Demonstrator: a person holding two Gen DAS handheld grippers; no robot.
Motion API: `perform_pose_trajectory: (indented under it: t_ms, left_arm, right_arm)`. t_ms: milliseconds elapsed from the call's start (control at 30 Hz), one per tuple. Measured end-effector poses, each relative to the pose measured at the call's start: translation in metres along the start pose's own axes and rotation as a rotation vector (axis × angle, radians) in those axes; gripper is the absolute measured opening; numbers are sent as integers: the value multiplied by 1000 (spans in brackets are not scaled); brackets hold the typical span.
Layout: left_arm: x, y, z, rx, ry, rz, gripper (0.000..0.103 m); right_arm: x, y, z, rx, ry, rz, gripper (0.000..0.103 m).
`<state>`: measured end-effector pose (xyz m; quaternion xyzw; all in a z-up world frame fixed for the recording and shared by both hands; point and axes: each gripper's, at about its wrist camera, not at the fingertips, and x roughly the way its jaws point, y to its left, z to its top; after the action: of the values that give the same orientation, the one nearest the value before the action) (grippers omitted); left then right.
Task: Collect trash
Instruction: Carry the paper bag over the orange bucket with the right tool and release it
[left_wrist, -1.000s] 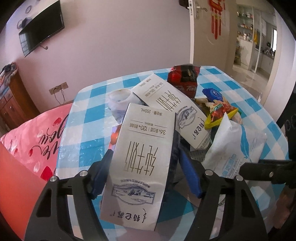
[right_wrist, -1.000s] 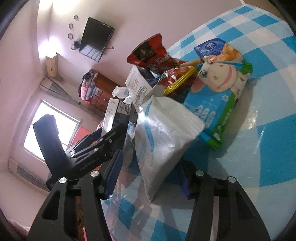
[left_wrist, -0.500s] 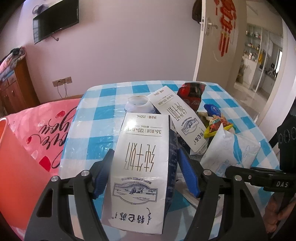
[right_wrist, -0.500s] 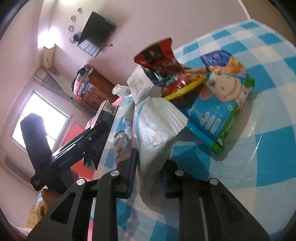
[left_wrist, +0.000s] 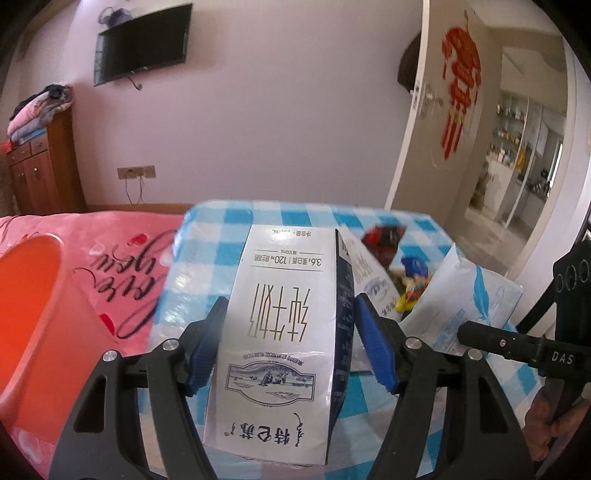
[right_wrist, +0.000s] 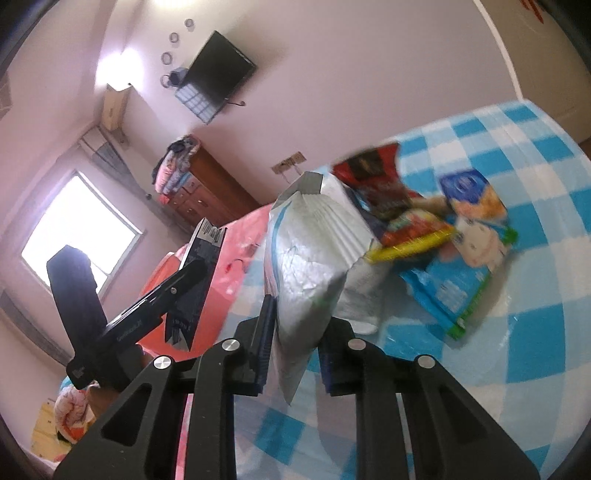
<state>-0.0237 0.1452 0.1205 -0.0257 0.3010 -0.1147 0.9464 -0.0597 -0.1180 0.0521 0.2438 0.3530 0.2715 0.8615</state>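
Left wrist: milk carton (left_wrist: 280, 325) clamped between left hand-held gripper (left_wrist: 291, 350) pads.

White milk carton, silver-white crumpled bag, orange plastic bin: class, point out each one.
white milk carton (left_wrist: 280, 325), left wrist view, printed front face.
silver-white crumpled bag (right_wrist: 314, 251), right wrist view, creased side.
orange plastic bin (left_wrist: 33, 306), left wrist view, outer wall.

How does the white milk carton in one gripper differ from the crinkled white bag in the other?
The white milk carton is a stiff, flat-sided box printed with dark characters; the crinkled white bag is soft and creased, with a blue feather mark. The left gripper stands wider on the carton than the right gripper on the bag. Both are held.
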Motion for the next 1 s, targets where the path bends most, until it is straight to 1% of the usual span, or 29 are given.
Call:
perform_pose_trajectory:
  t_ms: [167,333,467,533,633,800,867,1000]
  left_arm:
    - [-36,21,16,-25,-81,45,69]
    - [-74,54,29,-64,-153,130,69]
    - [-101,89,33,-108,-191,229,69]
    - [-109,108,32,-140,-195,276,69]
    - [-116,134,28,-184,-191,341,69]
    - [-114,170,20,-254,-160,404,69]
    - [-110,180,16,-282,-147,417,69]
    - [-107,199,5,-328,-121,443,69]
  right_arm:
    - [7,42,19,-60,0,58,23]
    - [24,88,38,-113,15,142,23]
    - [46,127,51,-153,38,207,23]
    - [61,151,57,-175,54,248,23]
    - [79,185,61,-214,69,283,23]
    - [116,233,60,-265,106,320,23]
    - [130,246,61,-290,118,323,23]
    - [157,270,51,-345,148,291,25]
